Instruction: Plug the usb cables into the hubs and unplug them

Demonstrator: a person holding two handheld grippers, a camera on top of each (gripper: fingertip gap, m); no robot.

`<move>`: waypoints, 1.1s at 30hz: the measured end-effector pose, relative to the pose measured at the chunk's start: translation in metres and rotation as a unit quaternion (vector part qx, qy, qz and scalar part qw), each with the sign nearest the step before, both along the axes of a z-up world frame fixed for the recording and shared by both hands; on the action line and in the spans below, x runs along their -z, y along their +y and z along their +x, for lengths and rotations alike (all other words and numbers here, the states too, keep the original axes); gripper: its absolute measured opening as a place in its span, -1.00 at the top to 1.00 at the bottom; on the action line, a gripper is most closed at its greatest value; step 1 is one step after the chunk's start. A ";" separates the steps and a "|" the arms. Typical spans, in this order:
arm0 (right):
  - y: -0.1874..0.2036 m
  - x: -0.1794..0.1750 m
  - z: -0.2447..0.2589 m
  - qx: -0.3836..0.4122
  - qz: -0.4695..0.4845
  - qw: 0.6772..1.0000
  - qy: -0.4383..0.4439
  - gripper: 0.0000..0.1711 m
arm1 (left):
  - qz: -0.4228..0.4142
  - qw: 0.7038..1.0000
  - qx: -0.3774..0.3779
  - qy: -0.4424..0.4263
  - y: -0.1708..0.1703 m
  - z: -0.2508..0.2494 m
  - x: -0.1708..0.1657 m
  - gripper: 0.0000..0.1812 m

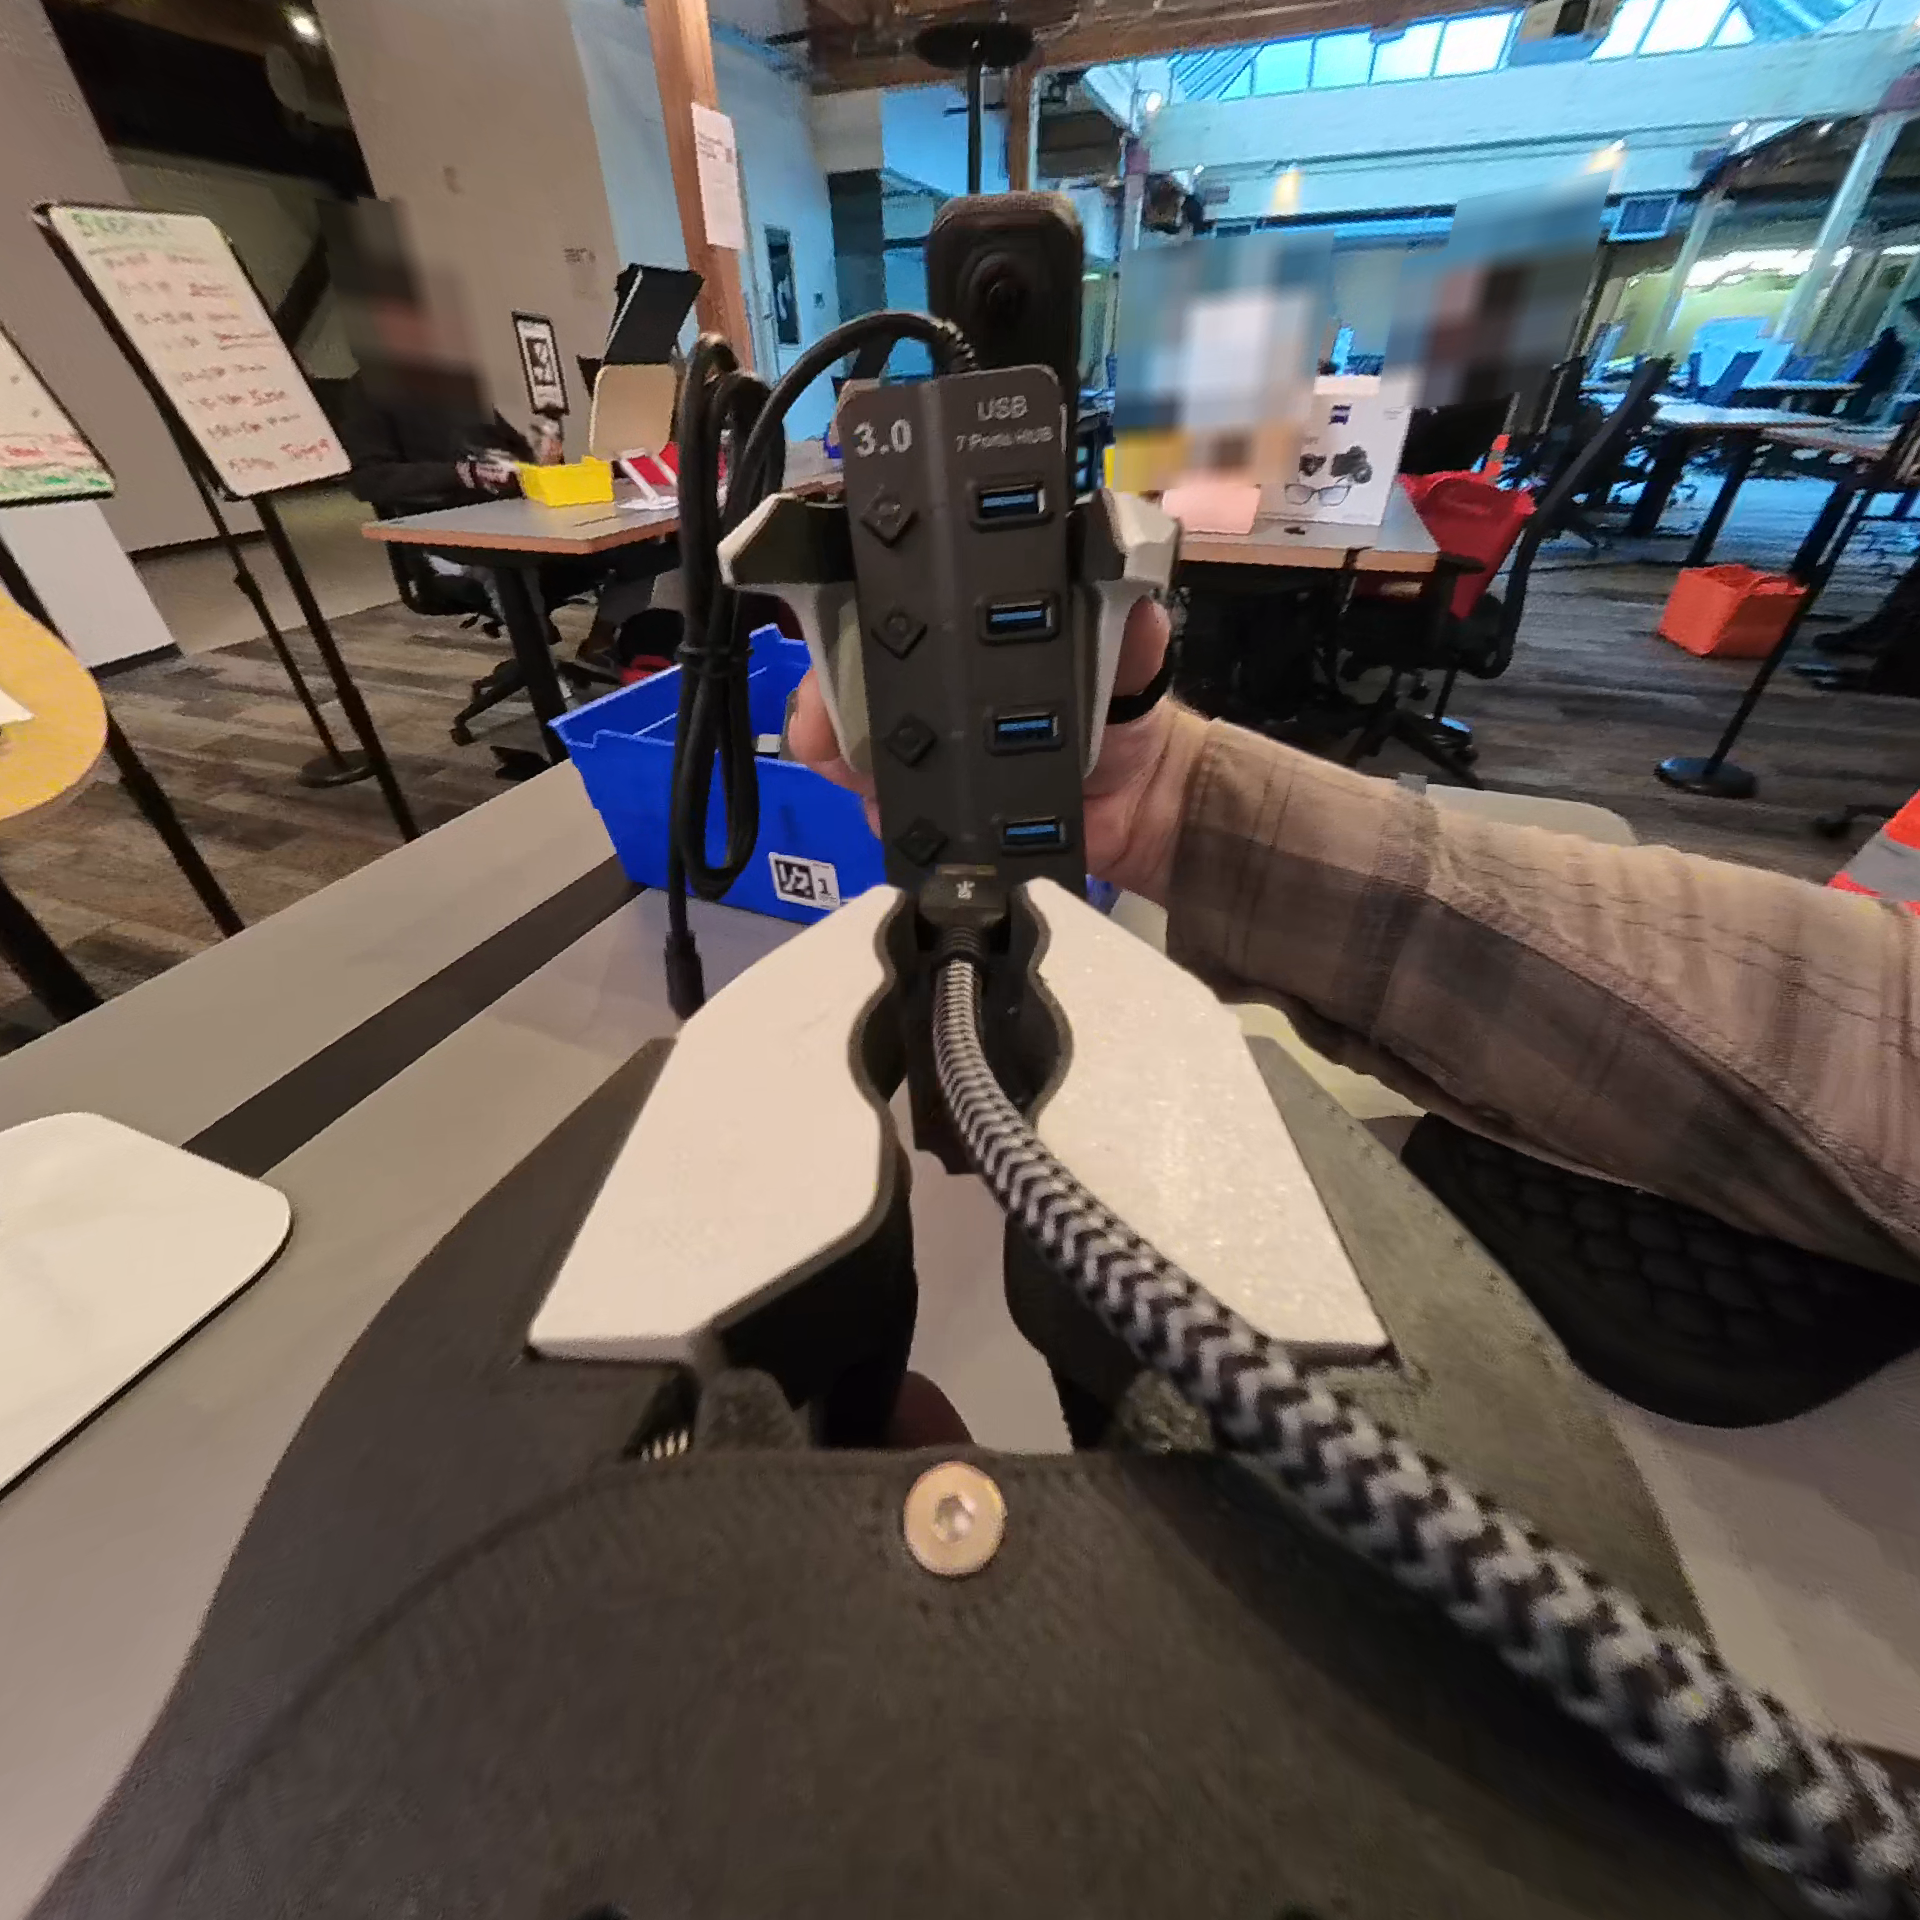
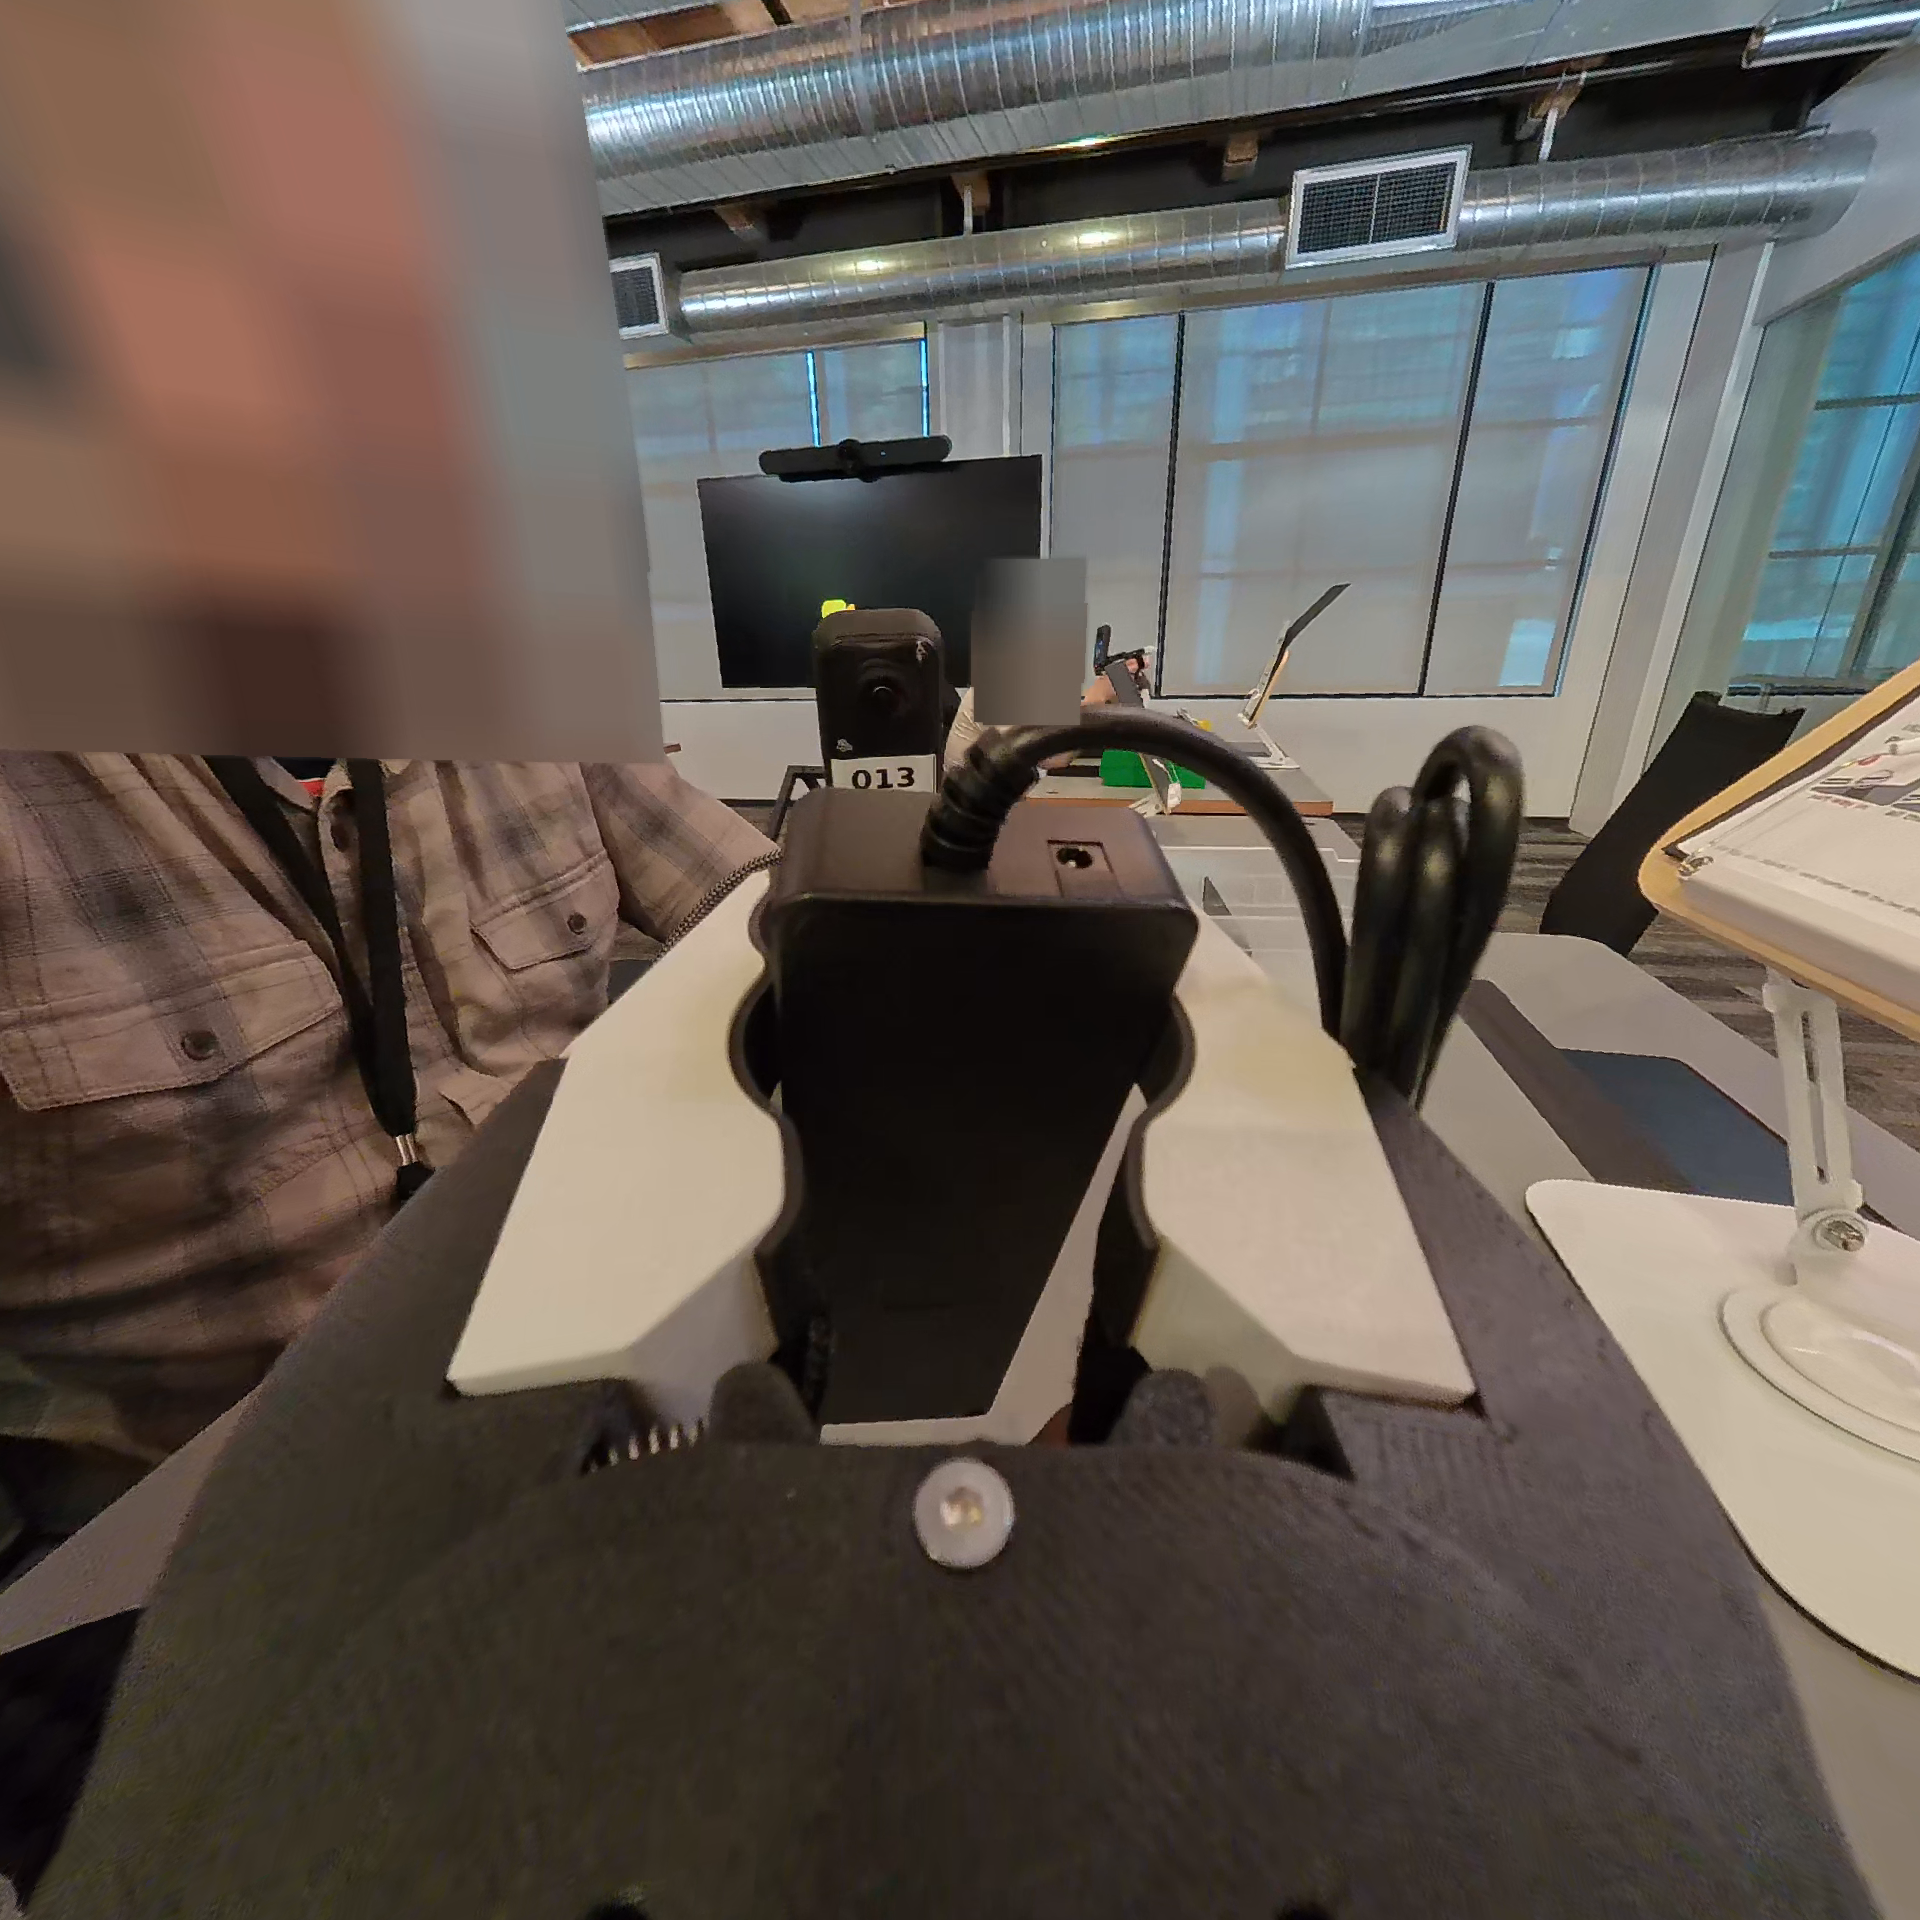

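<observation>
A black USB hub with several blue ports stands upright in the air, ports facing the left wrist camera. My right gripper is shut on its sides; in the right wrist view I see the hub's plain back. My left gripper is shut on the black plug of a black-and-grey braided USB cable. The plug's tip sits against the hub's lower end. I cannot tell how deep it sits. The hub's own black cable loops from its top and hangs bundled beside it.
A grey table lies below. A blue bin stands at its far edge. A white stand base is at the left, and a white stand holding a board is at the right. The person's torso is close. The left gripper's tips are roughly 6 centimeters from the right gripper's.
</observation>
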State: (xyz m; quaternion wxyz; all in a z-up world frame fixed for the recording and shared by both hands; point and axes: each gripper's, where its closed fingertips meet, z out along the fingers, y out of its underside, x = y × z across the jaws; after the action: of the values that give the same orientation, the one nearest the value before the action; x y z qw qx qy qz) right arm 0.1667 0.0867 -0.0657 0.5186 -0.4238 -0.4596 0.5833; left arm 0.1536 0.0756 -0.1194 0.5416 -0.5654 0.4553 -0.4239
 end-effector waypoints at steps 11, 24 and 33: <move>0.002 -0.005 -0.006 0.010 0.009 1.000 0.010 0.27 | -0.006 0.999 0.029 -0.033 -0.007 0.001 -0.005 0.82; 0.000 -0.010 -0.013 0.021 0.024 0.999 0.009 0.27 | -0.018 0.999 0.029 -0.041 -0.007 0.002 -0.005 0.82; -0.001 -0.008 -0.021 0.024 0.034 0.999 -0.007 0.27 | -0.020 0.999 0.026 -0.040 -0.007 0.003 -0.004 0.82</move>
State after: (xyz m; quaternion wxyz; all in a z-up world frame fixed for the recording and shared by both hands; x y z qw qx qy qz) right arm 0.1461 0.0854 -0.0577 0.5431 -0.4212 -0.4723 0.5519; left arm 0.1566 0.0688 -0.1153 0.5368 -0.5464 0.4392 -0.4695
